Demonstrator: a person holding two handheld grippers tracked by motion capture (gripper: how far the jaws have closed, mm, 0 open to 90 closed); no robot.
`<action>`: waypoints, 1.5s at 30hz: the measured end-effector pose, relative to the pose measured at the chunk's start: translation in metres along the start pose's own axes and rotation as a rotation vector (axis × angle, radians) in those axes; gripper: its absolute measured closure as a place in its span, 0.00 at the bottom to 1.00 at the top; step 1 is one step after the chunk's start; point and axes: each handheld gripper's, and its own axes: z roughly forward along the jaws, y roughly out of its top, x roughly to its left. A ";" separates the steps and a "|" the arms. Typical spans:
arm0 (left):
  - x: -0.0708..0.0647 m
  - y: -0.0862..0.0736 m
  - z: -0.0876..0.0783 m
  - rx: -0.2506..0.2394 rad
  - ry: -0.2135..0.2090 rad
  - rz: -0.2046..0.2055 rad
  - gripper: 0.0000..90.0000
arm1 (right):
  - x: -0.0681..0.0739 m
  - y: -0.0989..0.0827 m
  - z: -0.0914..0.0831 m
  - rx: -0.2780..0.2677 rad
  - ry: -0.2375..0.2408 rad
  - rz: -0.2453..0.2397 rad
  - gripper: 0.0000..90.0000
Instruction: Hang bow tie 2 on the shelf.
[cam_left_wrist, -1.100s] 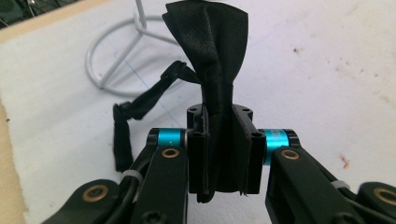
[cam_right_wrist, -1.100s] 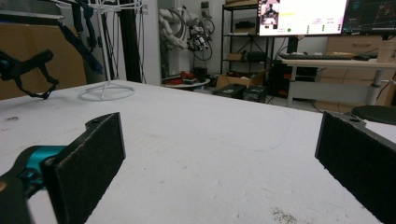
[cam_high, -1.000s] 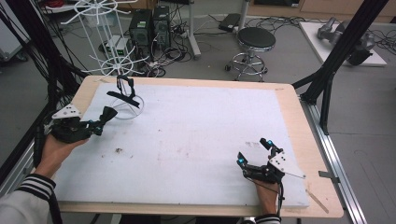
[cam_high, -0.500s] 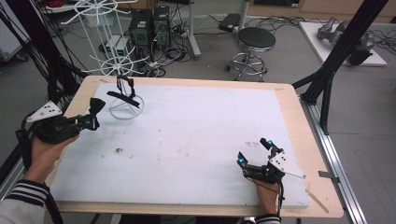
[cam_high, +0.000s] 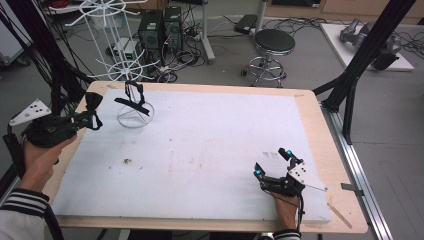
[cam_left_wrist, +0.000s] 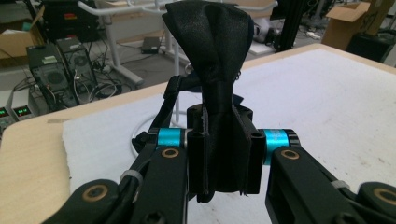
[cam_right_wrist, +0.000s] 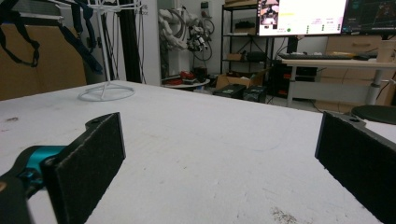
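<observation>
Left claw (cam_high: 92, 111) pinched a black bow tie (cam_left_wrist: 219, 70) at its knot, the jaws pressed against the fabric from both sides; the upper wing of the tie stood fanned above the jaws in the left gripper view, and a thin strap trailed off behind them. The tie thus sat within the claw, raised clear of the surface (cam_high: 210, 145). Just beyond the claw stood a small white wire stand (cam_high: 134, 107) on a ring base, already carrying another dark strap or tie (cam_high: 131, 102).

The step in hand appeared to be carrying the bow tie to the stand for hanging. To do it well, the grip should probably stay firm on the knot so that the wings do not slip, and the strap loop, rather than the bow, should be brought over a free arm of the stand; the light base could tip if nudged.

Right claw (cam_high: 272, 165) rested low near the front edge of the surface, well apart from the stand, its jaws spread wide with nothing between them.
</observation>
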 end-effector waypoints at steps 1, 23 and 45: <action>0.000 0.001 -0.001 -0.006 0.002 -0.001 0.86 | 0.000 0.000 0.000 0.000 0.000 -0.001 0.01; 0.000 0.041 0.000 -0.075 0.030 0.017 0.86 | 0.000 0.000 0.000 -0.001 0.000 -0.004 0.01; -0.009 0.064 0.017 -0.075 0.026 0.055 0.86 | 0.000 0.000 0.000 -0.002 0.002 -0.004 0.01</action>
